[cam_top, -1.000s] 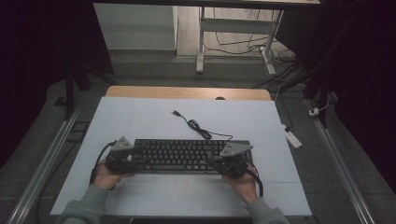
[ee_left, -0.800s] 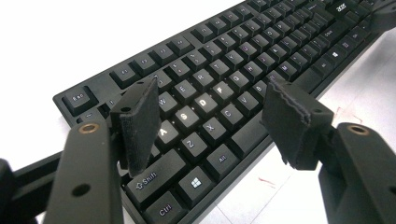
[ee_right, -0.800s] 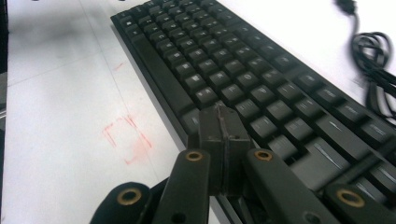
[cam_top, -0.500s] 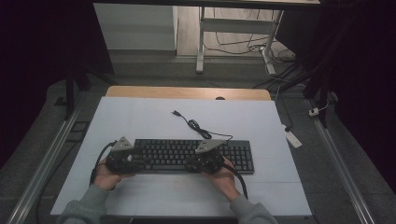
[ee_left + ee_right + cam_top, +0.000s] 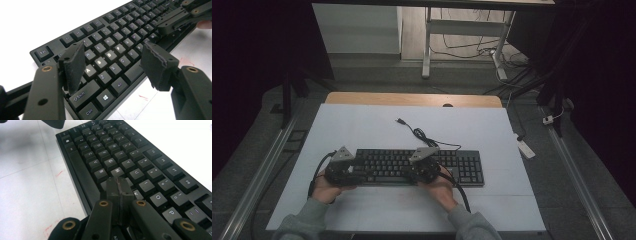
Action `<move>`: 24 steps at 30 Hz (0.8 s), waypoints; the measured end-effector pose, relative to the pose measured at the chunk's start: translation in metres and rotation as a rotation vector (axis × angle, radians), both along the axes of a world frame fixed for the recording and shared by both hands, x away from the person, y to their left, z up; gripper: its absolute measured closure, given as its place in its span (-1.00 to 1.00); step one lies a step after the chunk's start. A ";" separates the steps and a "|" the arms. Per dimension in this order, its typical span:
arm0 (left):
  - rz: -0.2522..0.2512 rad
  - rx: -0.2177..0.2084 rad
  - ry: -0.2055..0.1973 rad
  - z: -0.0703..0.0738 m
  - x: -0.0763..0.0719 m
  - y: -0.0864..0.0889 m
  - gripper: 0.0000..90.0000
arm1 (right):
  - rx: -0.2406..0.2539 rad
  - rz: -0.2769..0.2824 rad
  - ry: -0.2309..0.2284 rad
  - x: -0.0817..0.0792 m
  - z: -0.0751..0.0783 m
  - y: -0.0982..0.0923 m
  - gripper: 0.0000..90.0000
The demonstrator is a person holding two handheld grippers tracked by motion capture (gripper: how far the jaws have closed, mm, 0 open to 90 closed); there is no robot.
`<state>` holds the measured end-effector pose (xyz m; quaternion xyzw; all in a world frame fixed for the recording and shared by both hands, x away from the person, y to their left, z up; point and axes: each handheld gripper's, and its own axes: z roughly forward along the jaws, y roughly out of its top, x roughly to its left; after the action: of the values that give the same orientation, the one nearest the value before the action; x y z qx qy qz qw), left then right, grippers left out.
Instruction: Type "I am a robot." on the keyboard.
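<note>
Keyboard lay near the table's near edge, its cable trailing far, left gripper spread wide over the keyboard's left end, right gripper pressed together, tips over the middle keys near J.

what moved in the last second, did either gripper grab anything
The right gripper slid left along the keyboard, from its right end to the middle; its jaws are shut on nothing, tips over the J key area. Nothing was grabbed or released. The left gripper stayed open at the keyboard's left end, and the keyboard and its cable did not move.
</note>
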<state>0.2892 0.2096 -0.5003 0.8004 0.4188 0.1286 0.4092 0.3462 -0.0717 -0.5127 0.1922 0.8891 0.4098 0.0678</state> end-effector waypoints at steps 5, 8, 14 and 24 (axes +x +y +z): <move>0.002 -0.001 -0.001 0.000 0.000 0.001 -0.20 | -0.015 -0.009 -0.001 0.002 -0.004 0.004 0.99; 0.002 0.000 0.000 0.000 0.000 0.000 -0.20 | -0.023 -0.013 -0.003 0.002 -0.006 0.005 0.99; 0.001 0.003 0.002 -0.001 0.000 -0.001 -0.20 | -0.034 -0.021 0.003 0.003 -0.008 0.005 0.99; 0.007 0.004 0.002 -0.002 0.000 0.000 -0.21 | 0.034 -0.052 -0.026 -0.002 0.009 -0.012 0.99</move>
<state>0.2893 0.2092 -0.5020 0.7999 0.4218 0.1301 0.4066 0.3439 -0.0840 -0.5042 0.2109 0.8758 0.4255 0.0868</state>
